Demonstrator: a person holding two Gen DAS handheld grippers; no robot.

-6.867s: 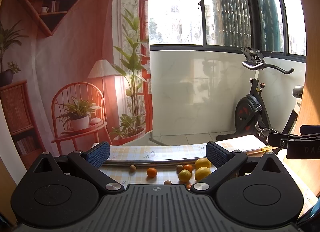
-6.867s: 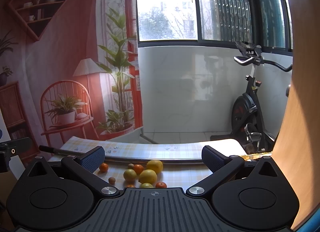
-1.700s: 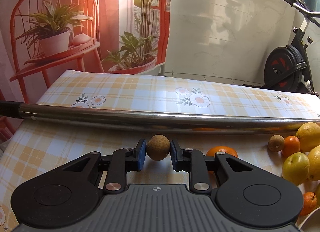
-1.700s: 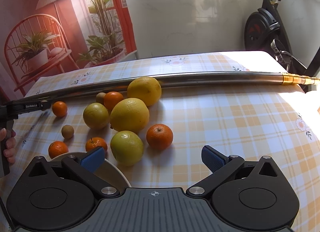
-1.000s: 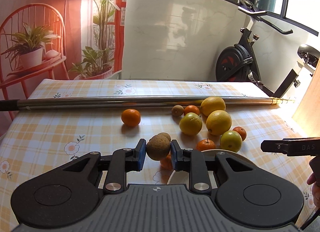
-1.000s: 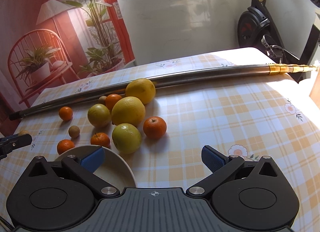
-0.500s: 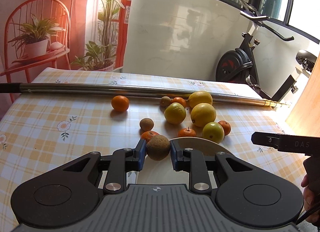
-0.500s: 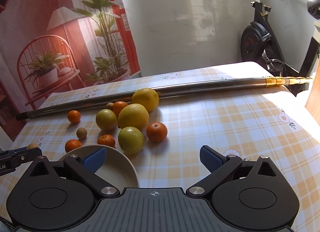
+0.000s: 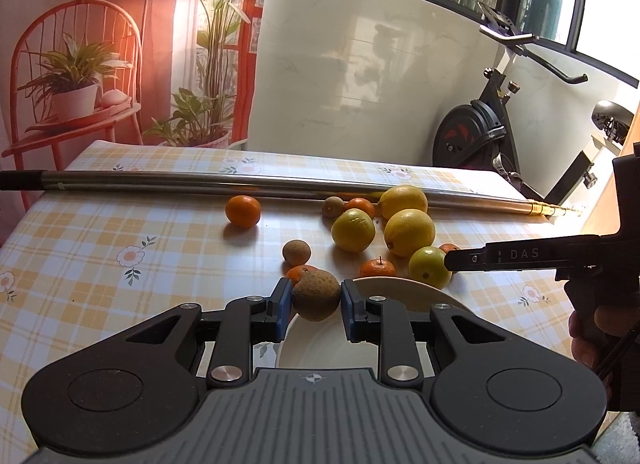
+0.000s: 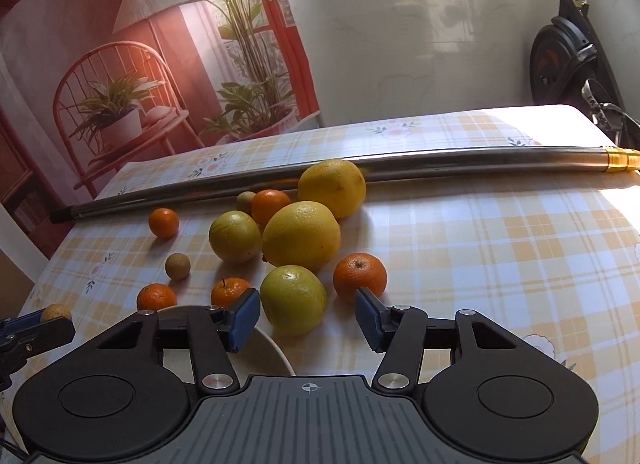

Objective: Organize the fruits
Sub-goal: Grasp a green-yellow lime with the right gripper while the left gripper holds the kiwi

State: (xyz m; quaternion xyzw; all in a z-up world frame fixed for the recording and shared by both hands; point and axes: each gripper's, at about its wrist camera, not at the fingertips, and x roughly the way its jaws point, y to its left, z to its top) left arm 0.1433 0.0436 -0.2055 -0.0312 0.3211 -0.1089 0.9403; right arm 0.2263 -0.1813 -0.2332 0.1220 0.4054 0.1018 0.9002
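Observation:
My left gripper (image 9: 313, 304) is shut on a small brown fruit (image 9: 314, 295), held just above the near rim of a white bowl (image 9: 404, 287). Beyond it lie a second brown fruit (image 9: 296, 252), small oranges (image 9: 243, 211) and big yellow citrus (image 9: 409, 232). In the right wrist view, my right gripper (image 10: 307, 320) stands open around a yellow-green fruit (image 10: 294, 298). Its left pad is close to the skin and the right pad is apart. The bowl (image 10: 276, 346) shows under the left finger. The left gripper (image 10: 36, 330) peeks in at the left edge.
A long steel pole (image 9: 240, 184) lies across the checked tablecloth (image 9: 100, 248) behind the fruit. An exercise bike (image 9: 480, 136) stands past the table's far right corner. A hand (image 9: 592, 340) holds the right gripper at the right edge.
The left gripper has carried the brown fruit a little further over the bowl. The right gripper has dropped forward to the yellow-green fruit and its fingers have narrowed around it.

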